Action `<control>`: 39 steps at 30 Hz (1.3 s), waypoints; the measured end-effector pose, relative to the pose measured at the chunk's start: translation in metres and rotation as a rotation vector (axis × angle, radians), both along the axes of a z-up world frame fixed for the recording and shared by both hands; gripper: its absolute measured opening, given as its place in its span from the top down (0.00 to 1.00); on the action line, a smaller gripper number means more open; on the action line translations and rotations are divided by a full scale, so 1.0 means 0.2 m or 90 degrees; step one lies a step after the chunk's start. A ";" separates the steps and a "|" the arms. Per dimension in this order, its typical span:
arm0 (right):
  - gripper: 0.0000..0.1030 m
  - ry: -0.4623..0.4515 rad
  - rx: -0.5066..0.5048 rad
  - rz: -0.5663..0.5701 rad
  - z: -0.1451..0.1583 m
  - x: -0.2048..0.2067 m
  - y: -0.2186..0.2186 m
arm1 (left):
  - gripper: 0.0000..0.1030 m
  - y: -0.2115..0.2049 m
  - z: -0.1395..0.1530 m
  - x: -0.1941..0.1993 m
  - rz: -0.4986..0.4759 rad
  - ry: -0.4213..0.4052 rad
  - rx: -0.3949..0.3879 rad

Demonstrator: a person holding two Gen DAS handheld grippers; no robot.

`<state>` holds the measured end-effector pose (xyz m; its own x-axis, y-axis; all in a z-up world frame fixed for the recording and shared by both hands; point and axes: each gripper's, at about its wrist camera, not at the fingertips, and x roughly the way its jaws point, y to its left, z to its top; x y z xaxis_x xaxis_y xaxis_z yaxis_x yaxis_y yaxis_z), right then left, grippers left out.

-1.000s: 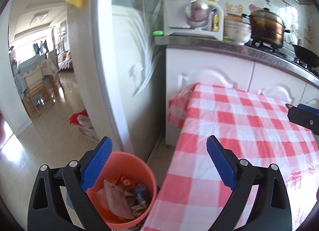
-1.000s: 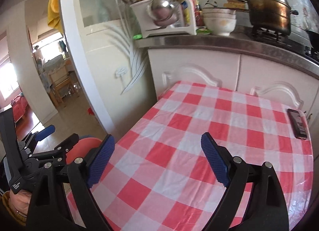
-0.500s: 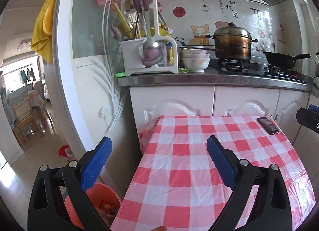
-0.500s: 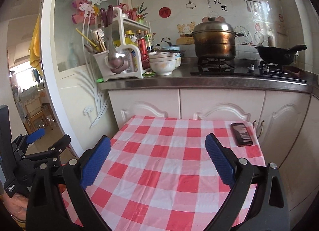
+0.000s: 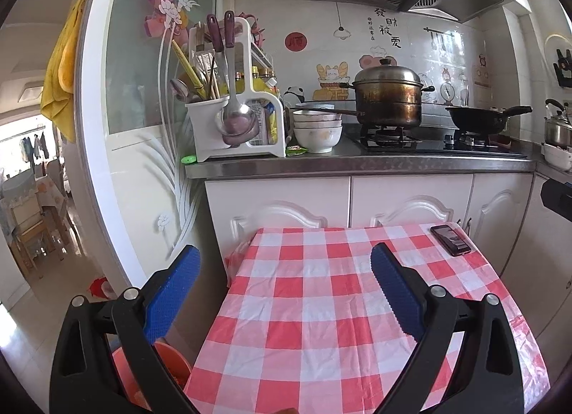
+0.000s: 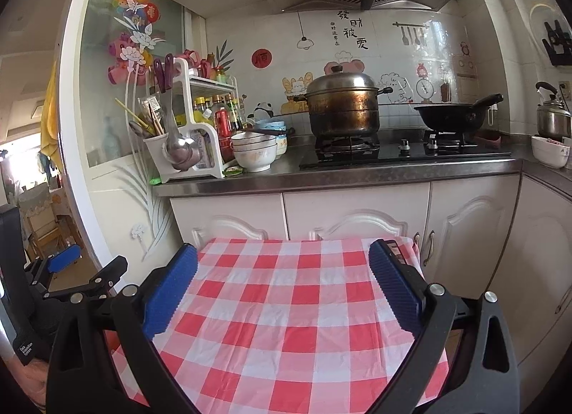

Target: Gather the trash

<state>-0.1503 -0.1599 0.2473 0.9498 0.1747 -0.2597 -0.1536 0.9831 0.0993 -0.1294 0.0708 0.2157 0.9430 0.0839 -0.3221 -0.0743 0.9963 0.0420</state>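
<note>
Two grippers are up in front of us, both empty. On our left, the round orange plastic trash bin [image 5: 168, 367] sits on the floor just beside the worktop's left edge, mostly hidden behind the left gripper [image 5: 282, 292]; we judge it was put there so scraps could drop straight in. That gripper's jaws stand wide with nothing between them, held above the red-and-white checked plastic tablecloth [image 5: 314, 310]. Further right, the right gripper [image 6: 282, 292] also has its jaws spread wide and bare over the same cloth. At the far right corner lies a black smartphone [image 5: 450, 239], no trash in our view. We see no litter left on the cloth, so collecting seems finished.
</note>
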 end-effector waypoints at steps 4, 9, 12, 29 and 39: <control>0.06 -0.012 0.001 -0.008 0.03 -0.04 -0.01 | 0.08 -0.01 0.01 -0.01 -0.005 -0.006 -0.001; 0.05 -0.024 0.000 -0.016 0.06 -0.07 -0.02 | 0.08 -0.02 0.02 -0.02 -0.010 -0.008 0.000; 0.05 -0.028 0.001 -0.021 0.07 -0.09 -0.03 | 0.08 -0.04 0.03 -0.04 -0.014 -0.011 0.002; 0.05 -0.052 -0.008 -0.056 0.12 -0.20 -0.08 | 0.08 -0.08 0.07 -0.09 -0.029 -0.029 -0.002; 0.05 -0.048 -0.015 -0.066 0.12 -0.22 -0.08 | 0.08 -0.07 0.07 -0.12 -0.033 -0.035 -0.011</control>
